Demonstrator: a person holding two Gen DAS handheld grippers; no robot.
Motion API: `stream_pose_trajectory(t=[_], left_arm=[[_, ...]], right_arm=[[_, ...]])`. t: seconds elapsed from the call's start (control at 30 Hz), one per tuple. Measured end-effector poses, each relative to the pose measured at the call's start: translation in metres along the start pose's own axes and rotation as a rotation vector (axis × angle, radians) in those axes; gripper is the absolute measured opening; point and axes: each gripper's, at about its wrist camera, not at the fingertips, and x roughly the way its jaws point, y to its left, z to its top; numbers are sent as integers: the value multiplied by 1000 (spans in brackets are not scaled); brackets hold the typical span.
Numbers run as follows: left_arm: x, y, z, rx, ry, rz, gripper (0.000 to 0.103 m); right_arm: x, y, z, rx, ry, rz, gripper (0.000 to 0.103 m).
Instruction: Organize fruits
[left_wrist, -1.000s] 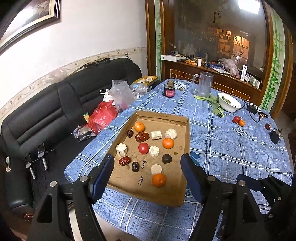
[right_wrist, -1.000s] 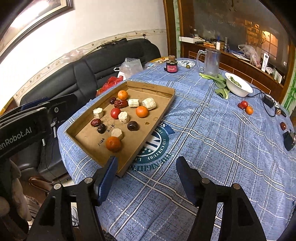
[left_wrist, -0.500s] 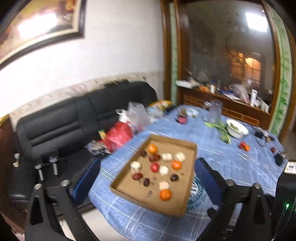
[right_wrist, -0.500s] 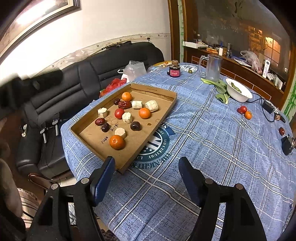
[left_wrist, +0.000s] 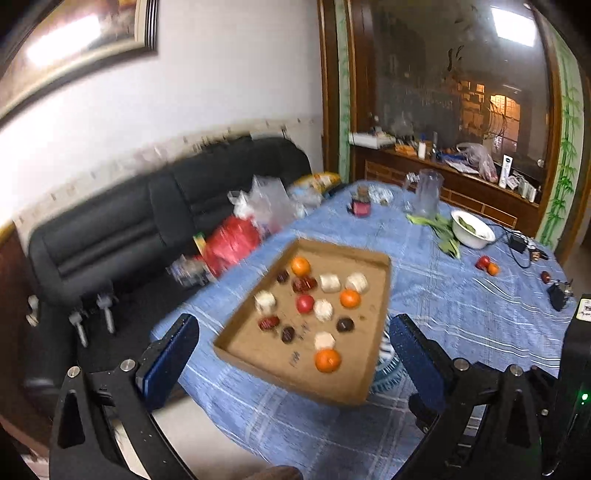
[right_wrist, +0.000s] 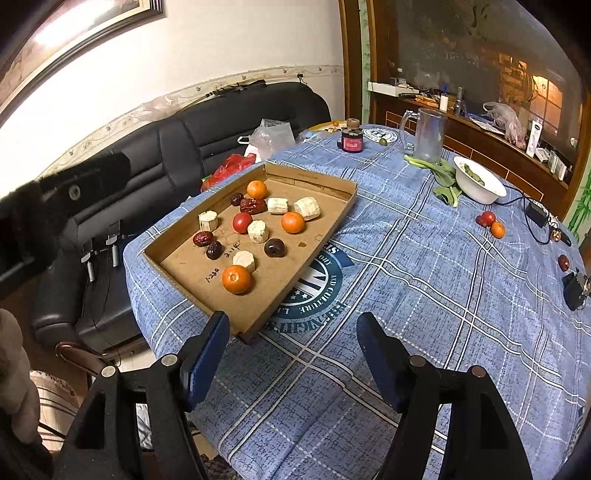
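Observation:
A shallow cardboard tray (right_wrist: 325, 216) lies on the blue plaid tablecloth (right_wrist: 424, 280). It holds three oranges, one nearest me (right_wrist: 236, 279), a red tomato (right_wrist: 242, 222), red dates (right_wrist: 253, 205), dark fruits (right_wrist: 274, 247) and pale cut chunks (right_wrist: 256, 231). The tray also shows in the left wrist view (left_wrist: 258, 363). My left gripper (left_wrist: 291, 345) is open and empty, held back above the table's near edge. My right gripper (right_wrist: 293, 334) is open and empty, just in front of the tray's near corner.
A white bowl (right_wrist: 480, 184), green leaves (right_wrist: 441, 173), a glass mug (right_wrist: 426, 134) and a dark jar (right_wrist: 351, 140) stand at the far side. A tomato and small orange (right_wrist: 491, 223) lie at the right. A black sofa (right_wrist: 166, 147) with bags is left of the table.
My left gripper has pulled back and up from the tray, so the tray looks smaller and farther. My right gripper has risen slightly and stays open.

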Motion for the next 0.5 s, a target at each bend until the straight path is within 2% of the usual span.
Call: stream_pose_trajectory(t=[0.13,0.5], left_arm=[[17,7,-5,-36,79,-13,103],[31,11,-11,-13,130,-11,103]], right_arm=[[4,2,0,2,8,1,76],[17,13,3,-10,32,16,77]])
